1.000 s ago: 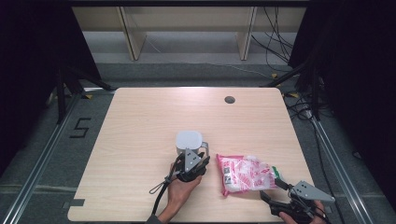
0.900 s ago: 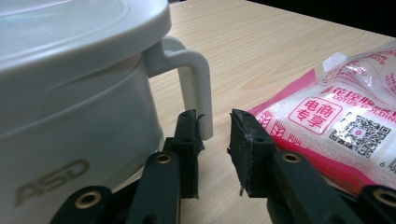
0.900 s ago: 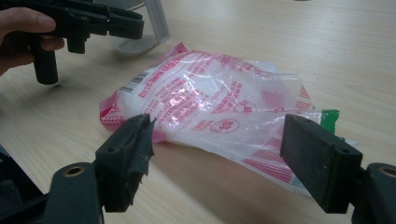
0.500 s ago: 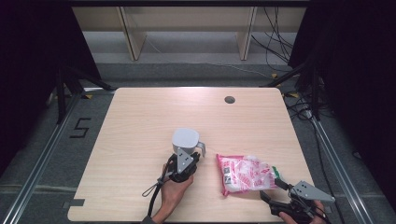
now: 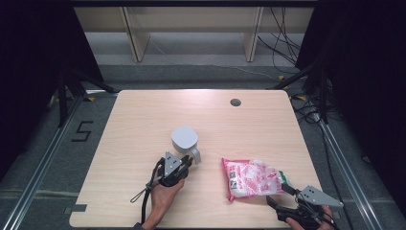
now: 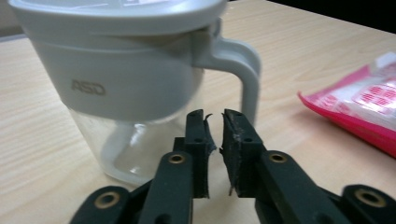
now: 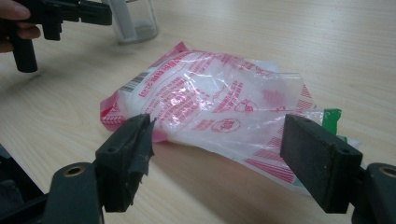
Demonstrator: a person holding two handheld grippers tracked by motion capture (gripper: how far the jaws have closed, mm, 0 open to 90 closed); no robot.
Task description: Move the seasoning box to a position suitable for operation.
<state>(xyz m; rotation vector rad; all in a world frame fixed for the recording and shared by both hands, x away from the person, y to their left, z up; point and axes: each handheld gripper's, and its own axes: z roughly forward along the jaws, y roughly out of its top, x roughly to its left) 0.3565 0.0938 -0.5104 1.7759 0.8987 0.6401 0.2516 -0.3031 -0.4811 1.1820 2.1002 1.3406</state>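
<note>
A jug with a grey lid, clear base and grey handle stands upright left of the table's middle. My left gripper sits just in front of it near the handle, jaws together with nothing between them; in the left gripper view its tips stand close before the jug. A pink and clear plastic bag lies flat to the right. My right gripper is at the bag's near right corner, open. In the right gripper view its jaws are spread wide just short of the bag.
The wooden table has a dark cable hole at the back right. The left gripper's cable loops on the table near the front edge. In the right gripper view, the left gripper and the jug's base sit at the top left.
The jug has slid a little to the left and away, and my left gripper has moved left along with it. The right gripper and the bag have stayed put.
</note>
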